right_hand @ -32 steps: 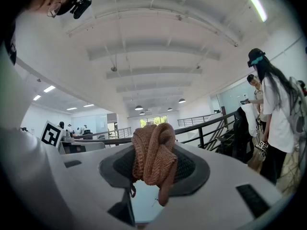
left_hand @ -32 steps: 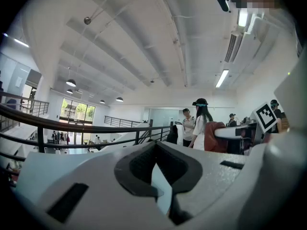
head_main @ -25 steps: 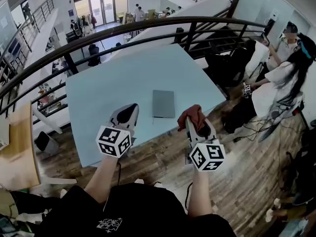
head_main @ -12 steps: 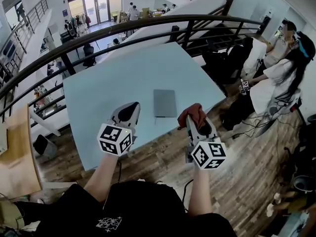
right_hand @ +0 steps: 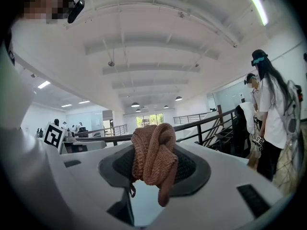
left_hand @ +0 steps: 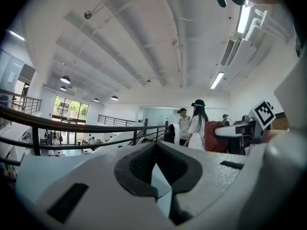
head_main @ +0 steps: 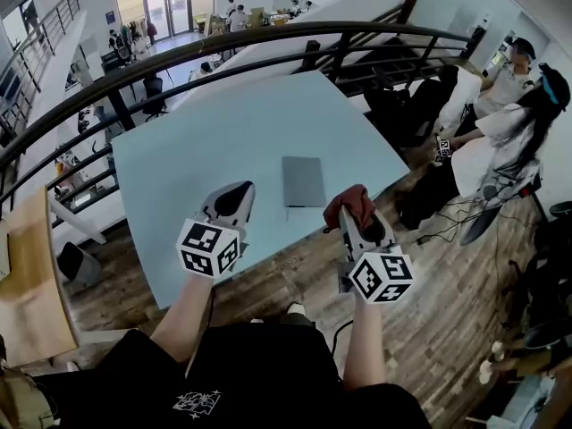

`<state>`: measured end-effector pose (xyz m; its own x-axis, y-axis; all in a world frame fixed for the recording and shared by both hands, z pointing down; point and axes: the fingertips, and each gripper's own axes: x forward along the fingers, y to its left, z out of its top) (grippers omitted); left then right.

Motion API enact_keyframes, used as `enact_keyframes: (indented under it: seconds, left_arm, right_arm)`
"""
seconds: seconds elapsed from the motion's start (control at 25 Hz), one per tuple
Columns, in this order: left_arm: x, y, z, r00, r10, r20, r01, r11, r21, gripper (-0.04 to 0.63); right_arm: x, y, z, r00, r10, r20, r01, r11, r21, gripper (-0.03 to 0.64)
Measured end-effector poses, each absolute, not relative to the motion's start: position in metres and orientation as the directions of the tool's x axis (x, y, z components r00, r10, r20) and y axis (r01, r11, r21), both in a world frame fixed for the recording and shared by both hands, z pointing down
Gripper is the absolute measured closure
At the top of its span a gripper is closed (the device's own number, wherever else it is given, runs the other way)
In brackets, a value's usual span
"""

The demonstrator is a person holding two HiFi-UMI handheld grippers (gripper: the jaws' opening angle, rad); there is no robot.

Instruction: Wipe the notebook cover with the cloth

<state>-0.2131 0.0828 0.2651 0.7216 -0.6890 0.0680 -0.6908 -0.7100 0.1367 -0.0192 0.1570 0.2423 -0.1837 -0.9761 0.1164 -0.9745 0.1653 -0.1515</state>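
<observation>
We reach our left arm [head_main: 185, 311] and right arm [head_main: 362, 351] forward to the worktop's [head_main: 223, 132] near edge. Our left hand-held gripper [head_main: 238, 191] has its jaws together on nothing. Our right hand-held gripper [head_main: 358, 216] pinches the cloth [head_main: 349, 204].

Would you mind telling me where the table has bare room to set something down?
The table is bare nearly everywhere: between the notebook and the far railing, and its whole left side. Only the near edge is crowded, by the left gripper and the right gripper with its cloth.
</observation>
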Motion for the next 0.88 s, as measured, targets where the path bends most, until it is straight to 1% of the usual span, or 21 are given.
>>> enact_keyframes:
  seconds: [0.2, 0.48, 0.88]
  left_arm:
    - [-0.216, 0.075, 0.271, 0.723, -0.688, 0.063, -0.688, -0.71, 0.151, 0.588]
    - [-0.203, 0.054, 0.283, 0.722, -0.687, 0.077, -0.69, -0.708, 0.151, 0.588]
    - [-0.156, -0.005, 0.294, 0.693, -0.715, 0.096, -0.72, -0.678, 0.147, 0.588]
  right_arm:
    - [-0.021, 0.149, 0.243, -0.179, -0.977, 0.116, -0.975, 0.16, -0.153, 0.446]
    - [-0.01, 0.119, 0.257, -0.2, -0.971, 0.128, -0.969, 0.177, -0.172, 0.446]
    - [0.035, 0.05, 0.277, -0.245, -0.958, 0.147, -0.955, 0.213, -0.205, 0.446]
